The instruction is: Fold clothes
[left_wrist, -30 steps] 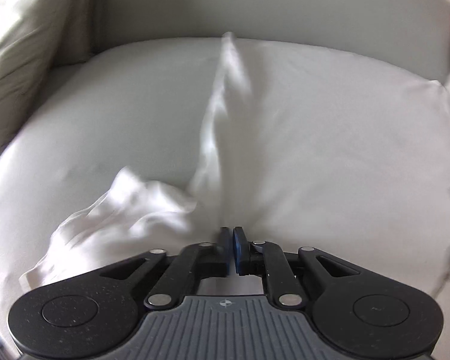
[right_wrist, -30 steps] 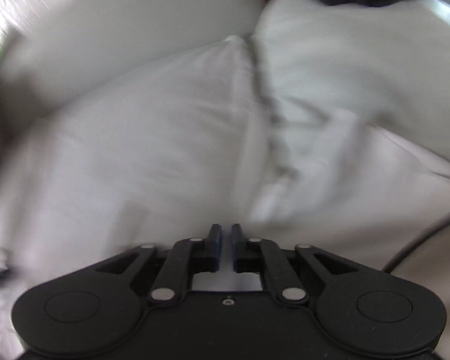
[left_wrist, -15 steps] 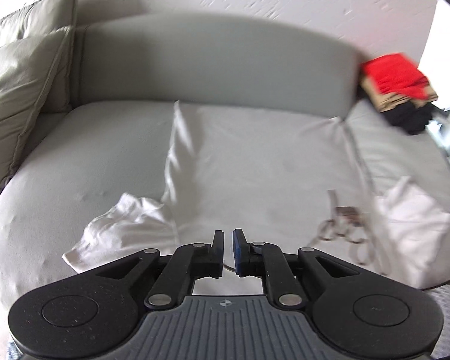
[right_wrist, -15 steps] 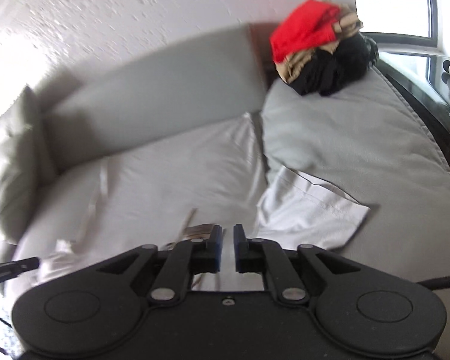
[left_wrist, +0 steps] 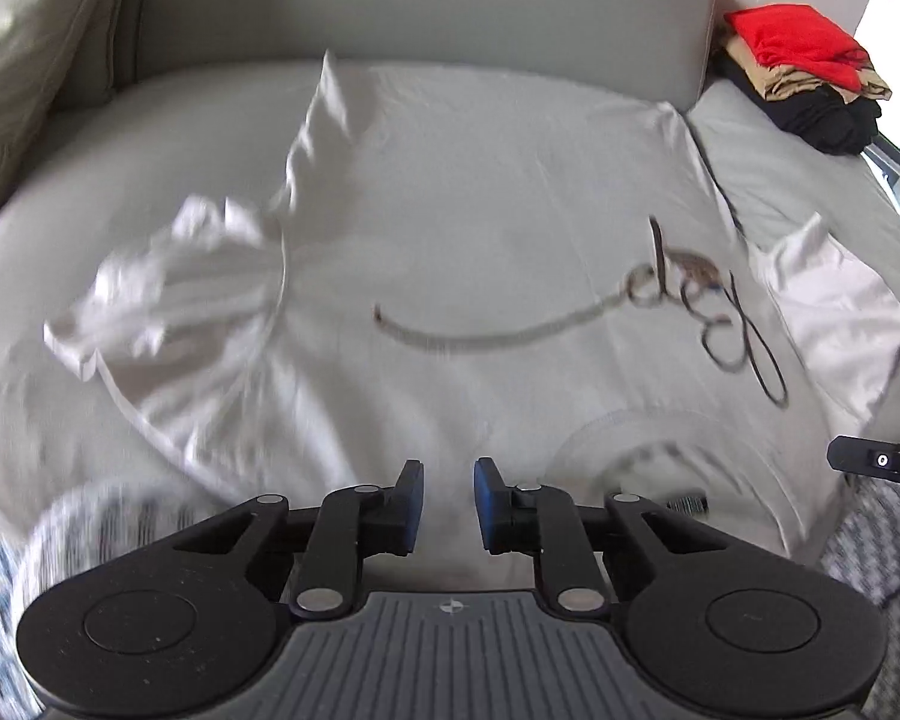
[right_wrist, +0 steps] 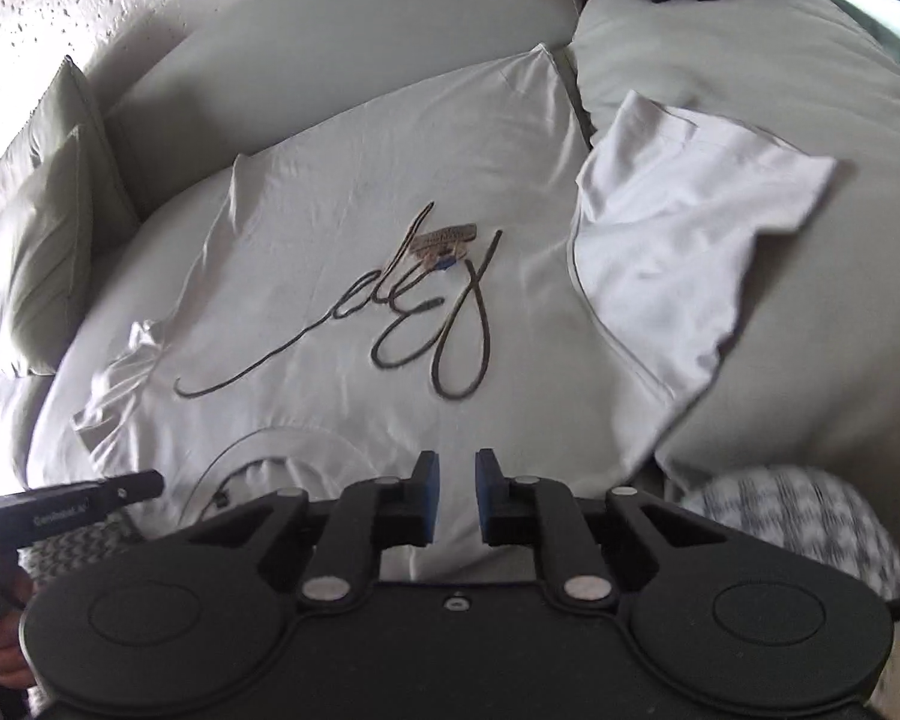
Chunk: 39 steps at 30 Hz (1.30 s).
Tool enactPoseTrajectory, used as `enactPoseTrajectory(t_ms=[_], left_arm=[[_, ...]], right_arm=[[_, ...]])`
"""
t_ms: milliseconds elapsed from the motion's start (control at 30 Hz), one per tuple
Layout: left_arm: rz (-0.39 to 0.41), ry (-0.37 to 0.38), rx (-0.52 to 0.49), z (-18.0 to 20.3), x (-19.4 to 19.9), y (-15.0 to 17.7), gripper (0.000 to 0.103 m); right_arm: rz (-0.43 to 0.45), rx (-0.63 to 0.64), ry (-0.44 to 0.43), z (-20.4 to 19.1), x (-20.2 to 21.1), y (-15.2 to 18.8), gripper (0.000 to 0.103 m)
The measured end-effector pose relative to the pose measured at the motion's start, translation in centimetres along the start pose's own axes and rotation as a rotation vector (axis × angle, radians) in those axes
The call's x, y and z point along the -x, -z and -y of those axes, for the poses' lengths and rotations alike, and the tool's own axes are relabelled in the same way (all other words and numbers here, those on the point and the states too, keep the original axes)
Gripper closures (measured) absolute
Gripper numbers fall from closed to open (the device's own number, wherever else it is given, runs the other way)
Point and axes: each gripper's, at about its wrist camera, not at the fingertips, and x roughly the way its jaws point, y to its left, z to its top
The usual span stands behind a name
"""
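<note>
A white T-shirt with dark script lettering lies spread face up on the grey sofa, collar toward me. Its one sleeve is bunched; the other sleeve lies flat over the neighbouring cushion. My left gripper is open and empty just above the shirt's near edge, left of the collar. My right gripper is open and empty over the shoulder right of the collar. The left gripper's finger shows at the right wrist view's left edge.
A grey sofa backrest runs behind the shirt. Olive pillows stand at the left end. A pile of red, tan and black clothes sits at the back right. A patterned rug lies below the sofa's front edge.
Both grippers have opened and let go of the shirt, which now lies spread flat with the lettering showing. Both cameras have dropped closer to the collar edge.
</note>
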Motion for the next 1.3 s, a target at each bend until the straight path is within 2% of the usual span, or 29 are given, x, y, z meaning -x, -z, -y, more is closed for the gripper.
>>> enactPoseTrajectory(t_ms=[100,233,333,433,533,633,700,767,833,900,933,1000,1033,1067,1100,1300], left_arm=[[0.014,-0.041,-0.029,1.0,-1.4,-0.9,0.085],[-0.017,-0.066,-0.091,1.8,-2.3,0.5,0.085],[-0.034,-0.031,-0.105,1.7,-0.6,2.1,0.085],[-0.052,0.003,-0.052,1.1,0.8,3.3,0.088],[-0.006,0.034,-0.017,1.1,1.9,3.2,0.087],[0.024,0.027,-0.05,1.9,1.6,2.5,0.082],[-0.023,0.025,-0.054,2.1,0.3,2.3,0.082],[-0.066,0.018,-0.062,2.2,-0.4,2.8,0.081],[-0.079,0.007,-0.088,2.4,0.3,3.1,0.081],[-0.098,0.029,-0.065,2.2,1.0,3.1,0.082],[-0.094,0.048,-0.05,2.0,1.4,3.0,0.082],[-0.073,0.061,-0.04,2.2,1.9,2.5,0.081],[-0.06,0.061,-0.043,2.4,2.1,2.2,0.079],[-0.047,0.06,-0.052,2.6,2.2,1.9,0.072],[-0.037,0.059,-0.058,2.9,2.3,1.6,0.069],[-0.009,0.091,-0.061,3.5,2.7,1.1,0.069]], right_arm=[[0.028,0.018,0.045,-0.5,-2.4,-1.5,0.089],[-0.008,0.027,0.088,-0.7,-4.2,-0.9,0.089],[-0.066,0.015,0.063,-0.5,-2.8,0.7,0.089],[-0.081,0.018,0.056,-0.3,-0.8,2.4,0.089],[-0.04,-0.008,0.009,-0.4,0.6,2.8,0.089],[-0.003,-0.004,-0.041,-1.2,0.7,2.7,0.089],[-0.026,0.013,-0.057,-1.8,-0.2,2.7,0.089],[-0.08,0.014,-0.036,-2.0,-1.3,3.2,0.091],[-0.086,0.007,-0.036,-1.8,-0.9,3.5,0.091],[-0.101,-0.029,-0.046,-1.2,-0.1,3.2,0.09],[-0.078,-0.055,-0.066,-0.7,0.6,2.9,0.09],[-0.013,-0.136,-0.102,0.9,1.9,1.9,0.079],[0.026,-0.185,-0.118,1.9,2.5,1.3,0.067],[0.061,-0.231,-0.127,2.9,3.0,0.7,0.058],[0.087,-0.272,-0.112,4.3,3.2,0.3,0.057],[0.244,-0.517,-0.022,12.2,4.2,-2.0,0.058]])
